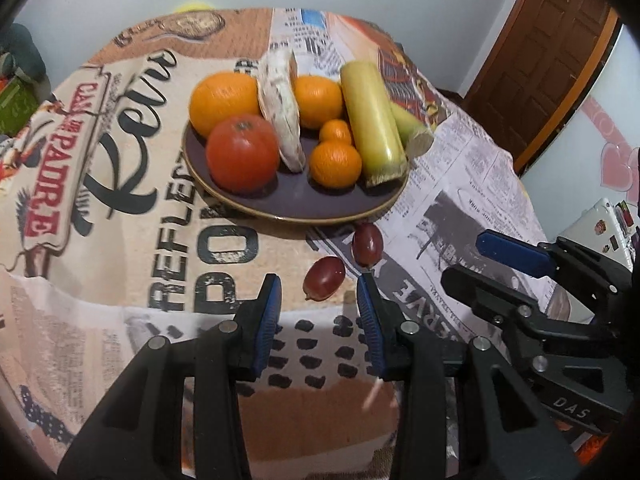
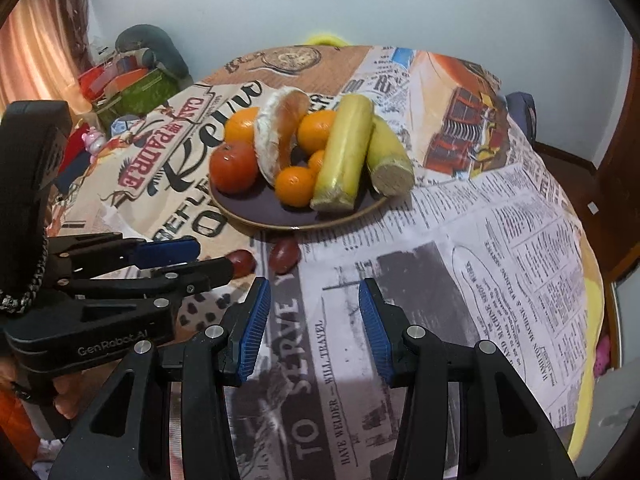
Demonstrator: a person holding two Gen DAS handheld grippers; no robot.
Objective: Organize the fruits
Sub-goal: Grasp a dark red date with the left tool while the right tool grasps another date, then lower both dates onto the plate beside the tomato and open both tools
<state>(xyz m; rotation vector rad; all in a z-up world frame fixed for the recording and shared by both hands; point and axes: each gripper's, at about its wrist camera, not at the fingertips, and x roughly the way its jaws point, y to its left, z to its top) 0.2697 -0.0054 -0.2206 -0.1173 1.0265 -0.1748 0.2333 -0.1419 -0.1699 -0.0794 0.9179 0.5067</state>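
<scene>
Hidden or unclear first: in the right wrist view the left-hand red oval grape [image 2: 241, 261] is half covered by the left gripper's black finger [image 2: 208, 271], only its right end shows. The round dark purple plate with a tan rim [image 1: 296, 204] is mostly covered by fruit; its far rim is hidden. The small orange mandarin at the back [image 1: 336, 131] is partly blocked by the front small mandarin [image 1: 335, 163]. The peeled pale wedge [image 1: 280, 112] standing on edge mid-plate is hard to identify. Frame corners are black from the fisheye. Clutter at upper left of the right wrist view is too blurred to name.

Plate sits upper centre in both views on the printed newspaper-pattern tablecloth [image 1: 460, 208]. On it: red tomato-like fruit [image 1: 242, 154] front left, two large oranges [image 1: 224, 100] behind, two pale yellow-green cut stalk pieces [image 1: 372, 124] on the right, the outer one overhanging the rim.

Two grapes lie on the cloth just below the plate's near rim, close together but apart.

Left gripper [image 1: 318, 300]: jaws partly open, blue pads empty. The nearer grape [image 1: 324, 278] sits just ahead of the gap, between the fingertip lines, not touched; the other grape [image 1: 367, 244] is further up, right of centre.

Right gripper [image 2: 314, 300]: jaws partly open, nothing held. Grape [image 2: 285, 255] lies above and left of its gap, apart from both pads.
</scene>
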